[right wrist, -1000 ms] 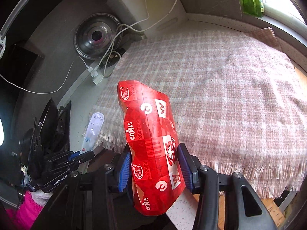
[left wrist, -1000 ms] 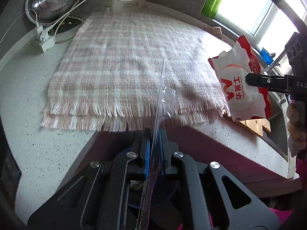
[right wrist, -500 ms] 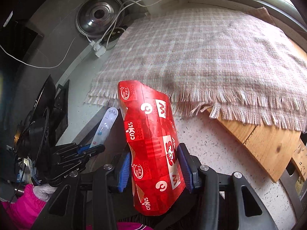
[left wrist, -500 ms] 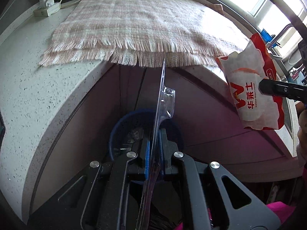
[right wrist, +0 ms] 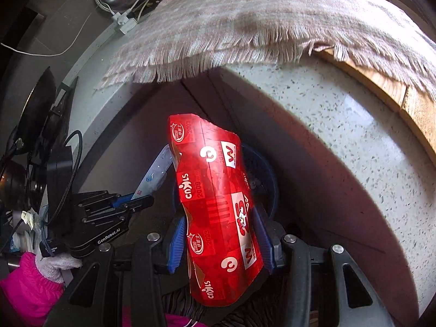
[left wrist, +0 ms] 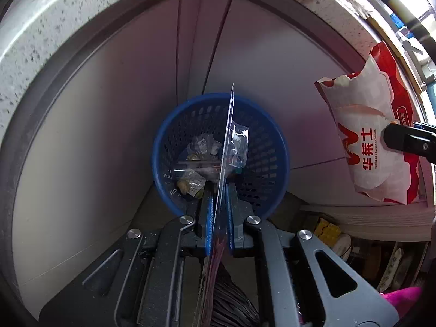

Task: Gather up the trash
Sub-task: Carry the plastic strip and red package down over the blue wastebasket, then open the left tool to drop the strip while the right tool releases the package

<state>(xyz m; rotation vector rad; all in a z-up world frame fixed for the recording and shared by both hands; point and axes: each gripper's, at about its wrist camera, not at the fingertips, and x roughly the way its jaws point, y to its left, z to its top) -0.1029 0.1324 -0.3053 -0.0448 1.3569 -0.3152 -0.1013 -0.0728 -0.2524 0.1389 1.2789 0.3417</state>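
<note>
the left gripper (left wrist: 218,212) is clamped tight on a clear plastic blister pack (left wrist: 227,147), held edge-on right above the blue mesh trash basket (left wrist: 275,147) — placed to drop straight in. the right gripper (right wrist: 222,234) squeezes a red wallace's wrapper (right wrist: 218,204) just beside the basket's rim, apparently waiting its turn.
</note>
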